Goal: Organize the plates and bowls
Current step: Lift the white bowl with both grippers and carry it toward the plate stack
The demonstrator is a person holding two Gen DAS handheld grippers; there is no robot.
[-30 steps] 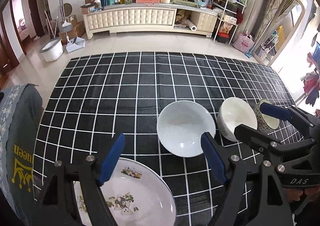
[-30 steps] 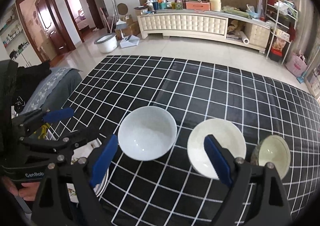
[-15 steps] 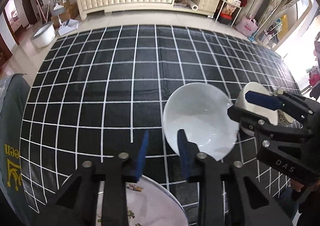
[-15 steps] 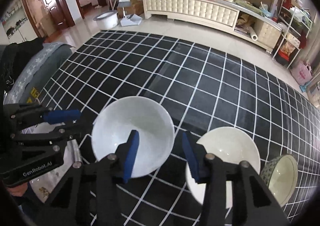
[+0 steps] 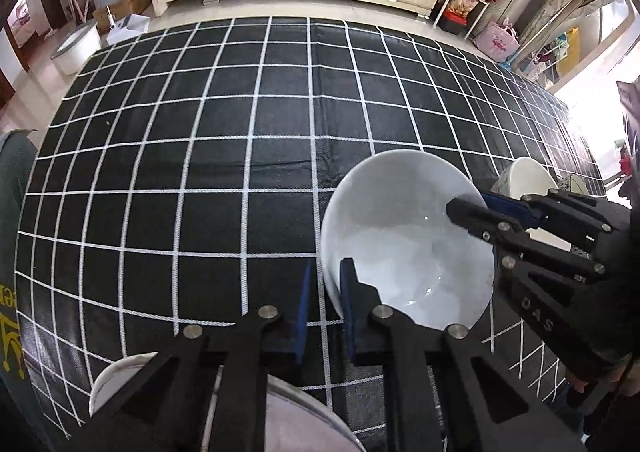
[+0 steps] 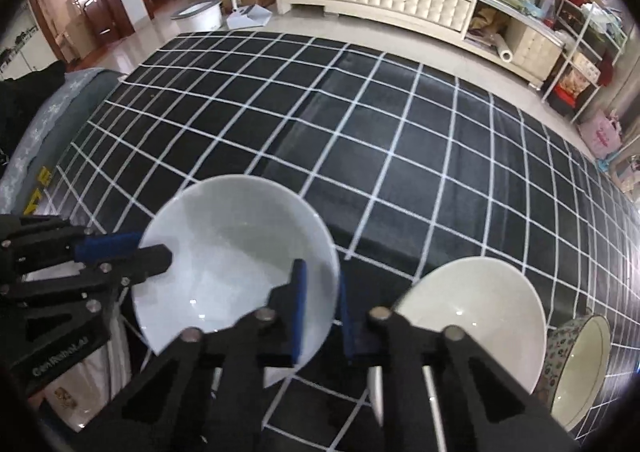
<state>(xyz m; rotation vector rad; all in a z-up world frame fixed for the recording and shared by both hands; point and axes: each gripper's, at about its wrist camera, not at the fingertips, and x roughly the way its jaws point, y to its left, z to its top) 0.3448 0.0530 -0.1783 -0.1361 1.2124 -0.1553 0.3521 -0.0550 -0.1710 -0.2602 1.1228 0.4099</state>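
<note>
The large white bowl (image 5: 404, 244) is being pinched on two opposite sides of its rim. In the left wrist view it is sitting right of centre on the black grid-patterned cloth (image 5: 224, 123) covering the bench. There the left gripper (image 5: 325, 306) is being pressed together on the rim's lower-left edge, one blue pad inside the wall and one outside. In the right wrist view the right gripper (image 6: 322, 316) is being clamped on the lower-right edge of the same bowl (image 6: 236, 252), which lies at lower left of that frame.

For the step to be done well, the two grips probably need to be kept even and the bowl raised level, since a glazed rim is likely to slip if one side is lifted ahead of the other.

A smaller cream bowl (image 6: 472, 316) is resting just right of the right gripper, and a patterned bowl (image 6: 580, 364) is lying at the lower-right edge. A decorated plate (image 5: 120, 376) is being partly hidden at the bottom of the left wrist view. The lift is best kept clear of the cream bowl, so that it is not being knocked. Where the white bowl is best nested or stacked cannot be told yet.
</note>
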